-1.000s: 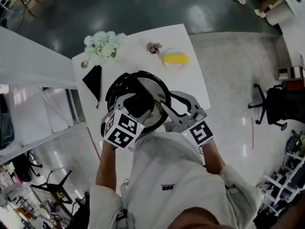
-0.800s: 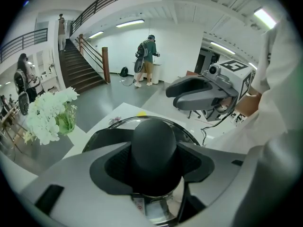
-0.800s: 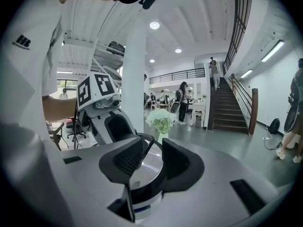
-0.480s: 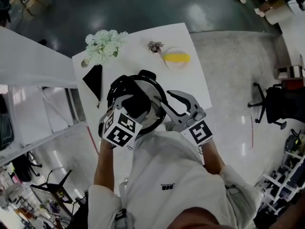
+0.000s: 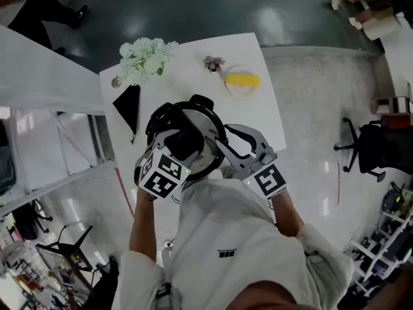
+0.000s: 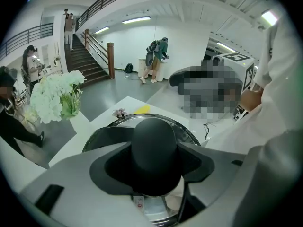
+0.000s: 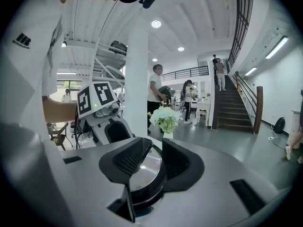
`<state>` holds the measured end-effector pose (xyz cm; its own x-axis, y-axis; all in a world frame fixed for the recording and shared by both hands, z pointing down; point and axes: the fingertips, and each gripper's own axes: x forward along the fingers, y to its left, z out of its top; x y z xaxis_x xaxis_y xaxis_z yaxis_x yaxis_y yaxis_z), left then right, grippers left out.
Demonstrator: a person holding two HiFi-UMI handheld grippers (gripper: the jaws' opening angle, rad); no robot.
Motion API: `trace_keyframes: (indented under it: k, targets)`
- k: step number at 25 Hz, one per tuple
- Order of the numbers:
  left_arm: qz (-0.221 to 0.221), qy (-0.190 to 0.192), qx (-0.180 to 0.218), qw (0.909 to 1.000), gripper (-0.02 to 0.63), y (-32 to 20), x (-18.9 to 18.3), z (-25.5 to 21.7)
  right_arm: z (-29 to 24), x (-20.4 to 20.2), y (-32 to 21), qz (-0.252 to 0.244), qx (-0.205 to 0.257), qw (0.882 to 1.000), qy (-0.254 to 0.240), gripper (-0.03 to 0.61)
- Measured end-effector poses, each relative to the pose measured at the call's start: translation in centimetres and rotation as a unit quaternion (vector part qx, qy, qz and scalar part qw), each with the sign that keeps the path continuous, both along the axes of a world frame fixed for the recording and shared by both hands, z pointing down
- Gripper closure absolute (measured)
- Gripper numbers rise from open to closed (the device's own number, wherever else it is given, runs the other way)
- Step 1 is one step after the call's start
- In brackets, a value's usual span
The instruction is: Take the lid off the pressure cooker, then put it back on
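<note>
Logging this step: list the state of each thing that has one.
left gripper, shut on the lid knob.
right gripper, jaws narrow beside the pressure cooker; grip unclear.
lid, on the cooker, held by its knob; locking unclear.
flowers, standing upright.

i count one pressure cooker (image 5: 155, 118) with one lid (image 6: 156, 145), and two grippers on my end: one left gripper (image 5: 184, 139), one right gripper (image 5: 226, 142). there's one white table (image 5: 258, 92), one bunch of white flowers (image 5: 145, 58), one small sprig (image 5: 213, 62), one plate (image 5: 239, 93) holding one yellow thing (image 5: 244, 80), one black pouch (image 5: 127, 105) and one office chair (image 5: 377, 147).
</note>
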<state>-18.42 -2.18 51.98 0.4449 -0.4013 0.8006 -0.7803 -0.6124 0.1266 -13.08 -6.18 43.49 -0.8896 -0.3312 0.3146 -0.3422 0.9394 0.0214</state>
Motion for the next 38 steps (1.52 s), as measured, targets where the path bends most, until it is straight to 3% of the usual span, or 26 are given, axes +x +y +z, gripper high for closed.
trace_keyframes:
  k: [11, 17, 24, 38]
  targets:
    - [-0.005, 0.009, 0.014, 0.9998, 0.327, 0.1, 0.0, 0.0, 0.0, -0.7, 0.1, -0.019, -0.001, 1.000, -0.001, 0.445]
    - [-0.054, 0.011, 0.006, 0.9985, 0.325, -0.2, -0.3, 0.0, 0.1, -0.7, 0.2, -0.025, -0.008, 1.000, -0.002, 0.446]
    - [-0.055, 0.032, 0.020, 0.9978, 0.327, -0.3, -0.2, -0.1, 0.3, -1.7, 0.7, -0.052, -0.007, 0.999, -0.004, 0.446]
    - [-0.170, 0.034, 0.030, 0.9844, 0.325, -0.5, -0.6, -0.1, 0.8, -2.0, 0.8, -0.087, -0.012, 0.996, 0.001, 0.448]
